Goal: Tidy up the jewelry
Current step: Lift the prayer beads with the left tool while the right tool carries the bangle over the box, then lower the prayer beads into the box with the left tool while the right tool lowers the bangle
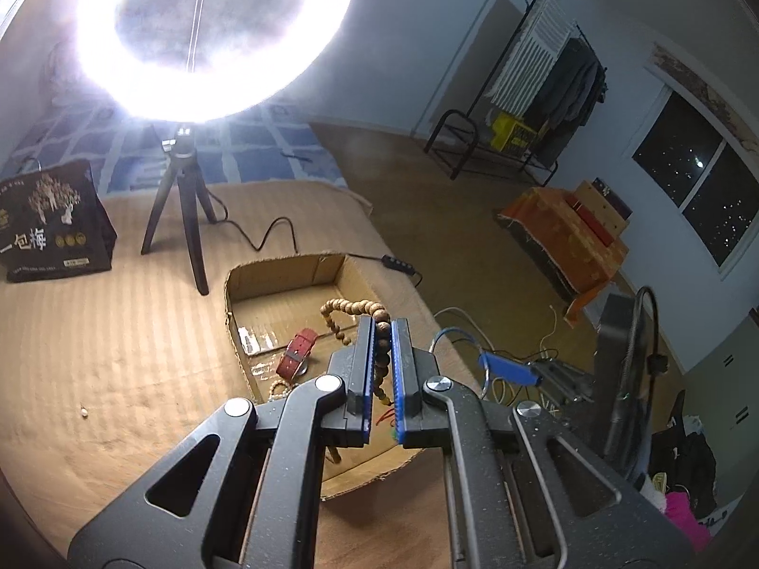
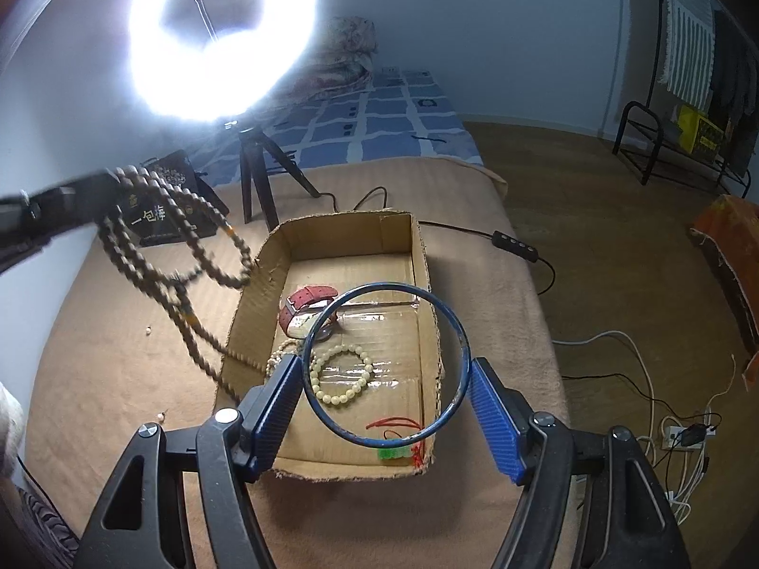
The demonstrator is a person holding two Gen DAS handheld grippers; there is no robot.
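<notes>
In the left wrist view my left gripper (image 1: 382, 327) is shut on a long strand of brown wooden beads (image 1: 382, 355), over the open cardboard box (image 1: 284, 275). From the right wrist view the left gripper (image 2: 102, 182) is at the far left. The brown bead strand (image 2: 189, 246) hangs from it in loops outside the box's left wall (image 2: 246, 313). My right gripper (image 2: 384, 372) is shut on a thin blue bangle (image 2: 379, 285), with a pad on each side, above the box. A red-strapped watch (image 2: 303, 308), a cream bead bracelet (image 2: 341, 374) and a red cord with a green piece (image 2: 393, 453) lie in the box.
A bright ring light on a black tripod (image 2: 256, 180) stands behind the box, its cable and switch (image 2: 514, 239) trailing right. A black printed bag (image 2: 161, 218) sits at the back left. A small pale bead (image 2: 148, 330) lies on the tan blanket. The bed edge drops to the floor on the right.
</notes>
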